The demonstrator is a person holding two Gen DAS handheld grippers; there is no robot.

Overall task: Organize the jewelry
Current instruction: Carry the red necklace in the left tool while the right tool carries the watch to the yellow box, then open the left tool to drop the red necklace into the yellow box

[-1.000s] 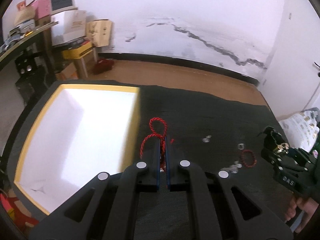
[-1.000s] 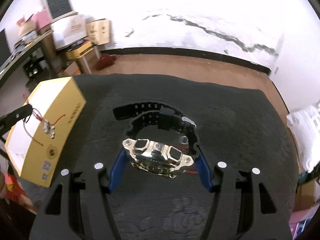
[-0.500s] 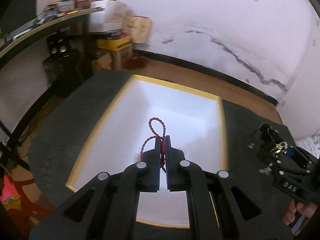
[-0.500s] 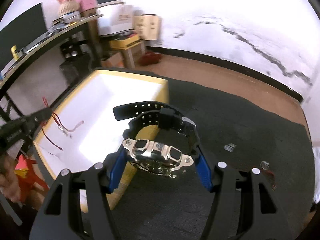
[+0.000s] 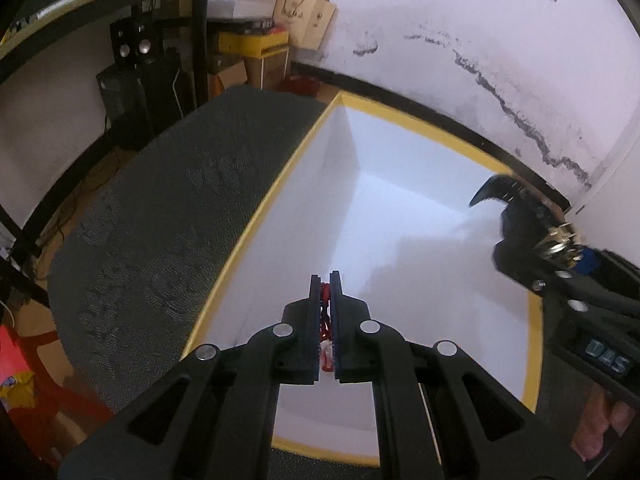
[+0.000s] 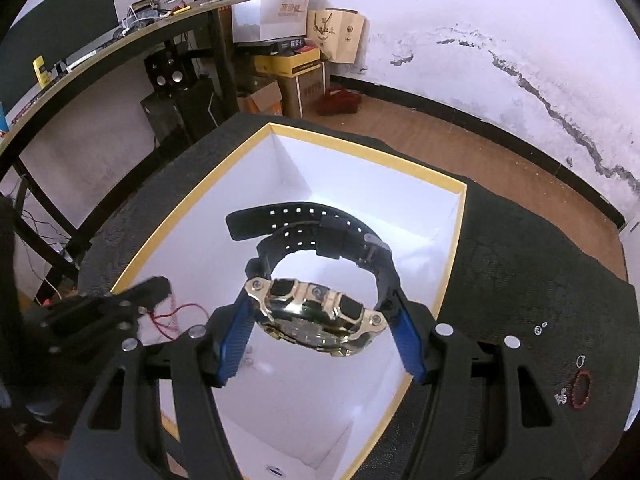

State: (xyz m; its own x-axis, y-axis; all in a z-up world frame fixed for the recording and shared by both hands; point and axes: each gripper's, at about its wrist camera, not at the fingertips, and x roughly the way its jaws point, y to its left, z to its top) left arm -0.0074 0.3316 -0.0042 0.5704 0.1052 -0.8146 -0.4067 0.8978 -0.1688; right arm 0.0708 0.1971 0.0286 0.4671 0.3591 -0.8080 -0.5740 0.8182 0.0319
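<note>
The gold-faced watch (image 6: pixel 320 320), its black strap looping away from the camera, is clamped in the right gripper (image 6: pixel 320 328) above the yellow-rimmed white box (image 6: pixel 360 160). The left gripper's (image 5: pixel 325 280) jaws pinch a red cord bracelet (image 5: pixel 325 312) over the box. Dark cloth table (image 6: pixel 540 260), cracked white wall (image 6: pixel 520 40).

White letters reading "DAS" stood on the right gripper (image 5: pixel 560 256); print on the stacked boxes (image 6: pixel 270 10) was illegible

You're in a cluttered home workroom. Far left stands a desk (image 6: pixel 120 46), beside stacked cardboard boxes (image 6: pixel 288 68) against a cracked white wall (image 6: pixel 500 40).
</note>
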